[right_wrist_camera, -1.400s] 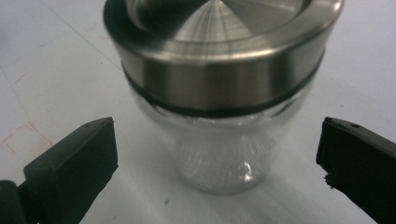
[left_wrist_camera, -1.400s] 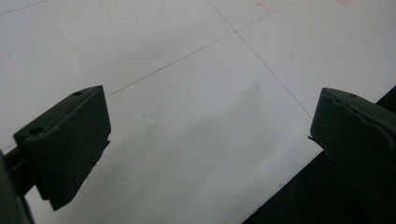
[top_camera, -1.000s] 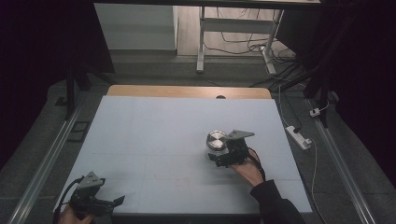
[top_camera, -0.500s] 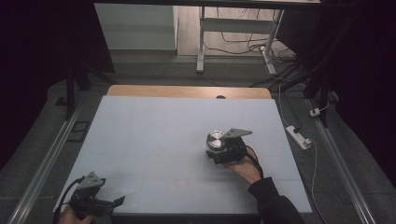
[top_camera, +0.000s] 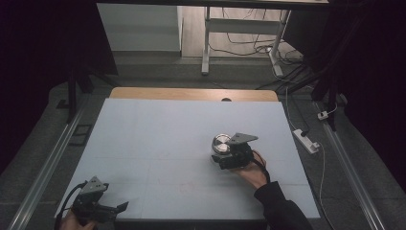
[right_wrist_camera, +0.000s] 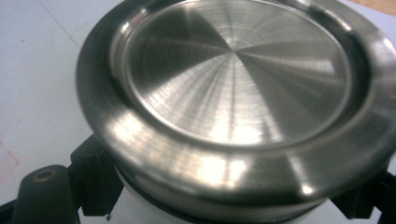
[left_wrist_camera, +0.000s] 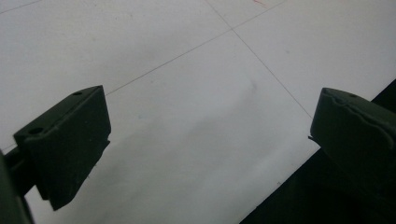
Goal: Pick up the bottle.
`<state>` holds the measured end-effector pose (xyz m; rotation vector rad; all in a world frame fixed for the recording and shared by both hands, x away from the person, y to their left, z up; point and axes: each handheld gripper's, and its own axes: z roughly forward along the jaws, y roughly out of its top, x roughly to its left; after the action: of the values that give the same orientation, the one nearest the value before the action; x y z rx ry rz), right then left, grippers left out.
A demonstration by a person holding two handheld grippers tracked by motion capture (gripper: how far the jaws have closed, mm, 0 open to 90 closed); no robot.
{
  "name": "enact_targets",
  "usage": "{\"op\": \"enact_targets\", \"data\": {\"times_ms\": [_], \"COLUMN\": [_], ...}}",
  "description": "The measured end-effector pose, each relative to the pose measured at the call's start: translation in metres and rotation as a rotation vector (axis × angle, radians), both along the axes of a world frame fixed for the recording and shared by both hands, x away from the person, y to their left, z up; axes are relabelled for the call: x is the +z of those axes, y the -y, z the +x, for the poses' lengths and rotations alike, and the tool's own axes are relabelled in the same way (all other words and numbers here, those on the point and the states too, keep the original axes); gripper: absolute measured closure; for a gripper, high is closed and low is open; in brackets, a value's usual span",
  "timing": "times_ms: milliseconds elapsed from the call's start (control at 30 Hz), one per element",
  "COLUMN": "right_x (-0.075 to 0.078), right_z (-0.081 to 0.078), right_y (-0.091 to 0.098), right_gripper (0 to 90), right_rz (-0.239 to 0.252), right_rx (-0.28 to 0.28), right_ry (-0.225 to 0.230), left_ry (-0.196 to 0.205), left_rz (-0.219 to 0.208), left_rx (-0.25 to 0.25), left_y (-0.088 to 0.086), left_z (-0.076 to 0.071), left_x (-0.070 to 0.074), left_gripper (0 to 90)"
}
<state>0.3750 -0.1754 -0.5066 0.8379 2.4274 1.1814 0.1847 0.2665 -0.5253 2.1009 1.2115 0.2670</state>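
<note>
A round container [top_camera: 221,143] with a brushed steel lid and a white body stands on the white table [top_camera: 158,134], right of centre. My right gripper [top_camera: 219,154] is shut on it from the near side. In the right gripper view the steel lid [right_wrist_camera: 238,93] looms close, and the right gripper [right_wrist_camera: 229,205] has a black jaw pressed against the white body on each side below the lid. My left gripper [top_camera: 119,208] rests at the table's front left corner, held by a hand. In its own view the left gripper [left_wrist_camera: 205,140] stands wide open over bare white surface.
A wooden strip [top_camera: 191,94] runs along the table's far edge. The front edge [left_wrist_camera: 299,177] drops off just beside the left gripper's right jaw. A white power strip [top_camera: 306,140] and cables lie on the floor at right. A desk frame [top_camera: 207,43] stands beyond.
</note>
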Motion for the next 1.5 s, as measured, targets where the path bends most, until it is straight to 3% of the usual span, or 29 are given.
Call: {"op": "enact_targets", "data": {"times_ms": [367,900,1500], "right_x": [0.010,0.021,0.021], "right_z": [-0.008,-0.037,-0.061], "right_y": [-0.004,-0.038,-0.069], "right_gripper": [14.7,14.7,14.7], "right_rz": [0.018,0.029,0.025], "right_rx": [0.010,0.140,0.223], "right_ry": [-0.005,-0.020,-0.022], "left_ry": [-0.001,-0.001,-0.004], "left_rz": [-0.001,0.001,0.002], "left_rx": [-0.001,-0.006,-0.007], "left_y": [0.000,0.000,0.001], "left_z": [0.000,0.000,0.000], "left_x": [0.000,0.000,0.000], "left_gripper": [0.0,0.0,0.0]}}
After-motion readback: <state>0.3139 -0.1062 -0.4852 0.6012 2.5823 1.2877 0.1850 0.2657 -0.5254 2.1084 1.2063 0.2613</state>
